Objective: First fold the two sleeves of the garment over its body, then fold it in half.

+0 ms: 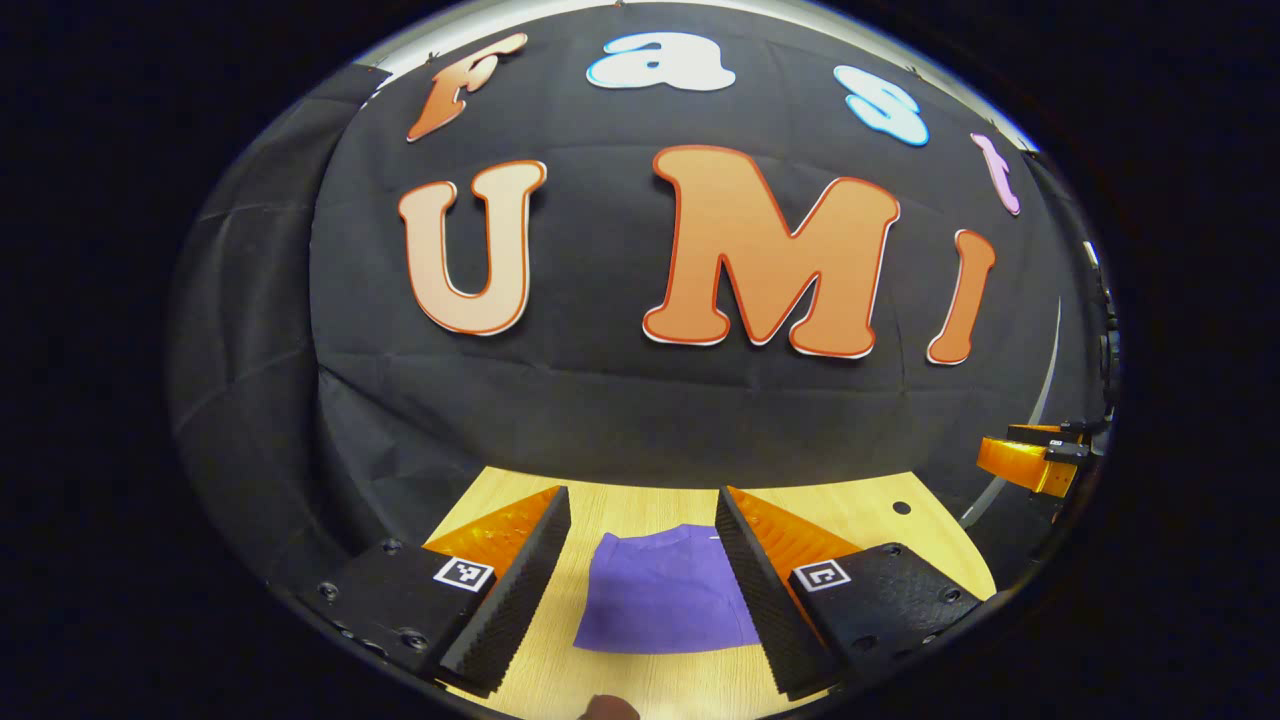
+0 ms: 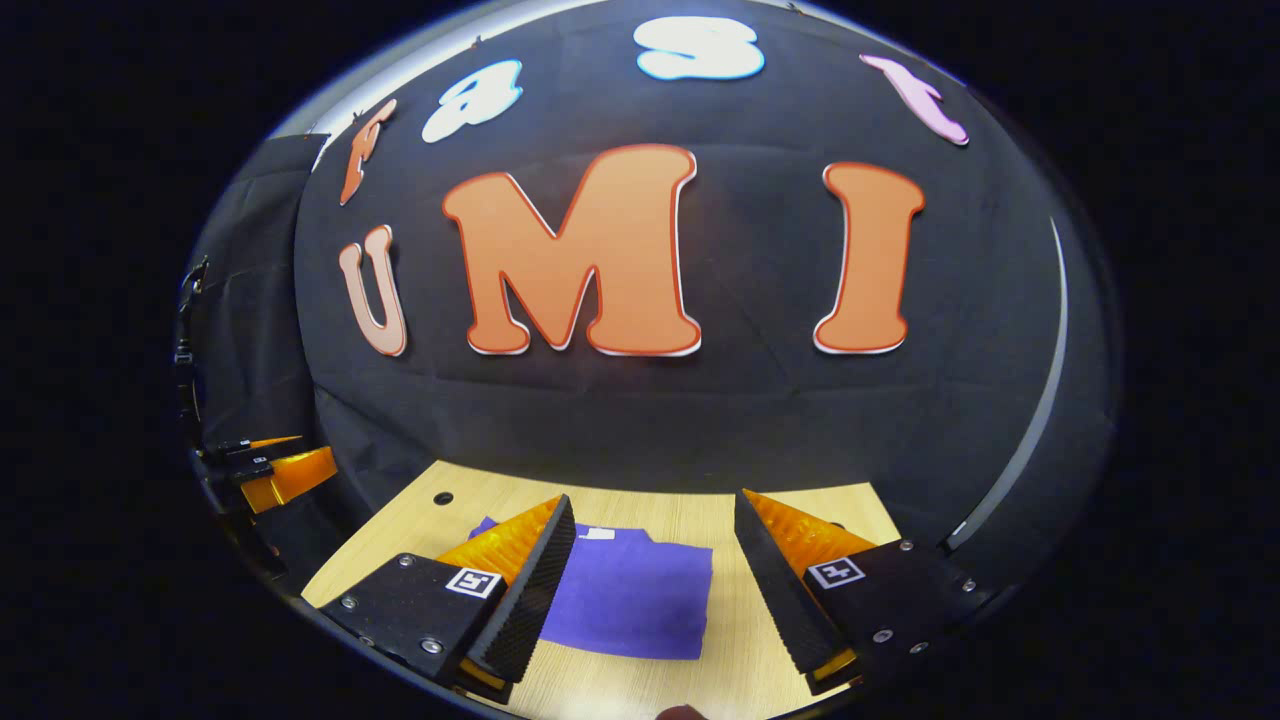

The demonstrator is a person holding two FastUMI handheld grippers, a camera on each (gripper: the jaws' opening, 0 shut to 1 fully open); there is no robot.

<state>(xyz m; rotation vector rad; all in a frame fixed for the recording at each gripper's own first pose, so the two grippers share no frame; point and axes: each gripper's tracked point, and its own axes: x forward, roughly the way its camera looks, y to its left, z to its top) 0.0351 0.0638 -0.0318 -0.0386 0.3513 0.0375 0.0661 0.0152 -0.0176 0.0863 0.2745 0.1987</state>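
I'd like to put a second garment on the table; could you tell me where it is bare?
The wooden table is bare to the right of the purple garment, and in a strip between the garment and the black cloth wall. The middle is taken by the garment.

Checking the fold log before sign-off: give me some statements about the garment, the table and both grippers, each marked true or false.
1. The purple garment lies flat on the wooden table. True.
2. The left gripper is shut on the garment. False: its jaws stand open, holding nothing.
3. The right gripper is open. True.
4. The garment is bunched in a heap. False: it lies as a compact, straight-edged shape.
5. The table has a hole in its surface. True.
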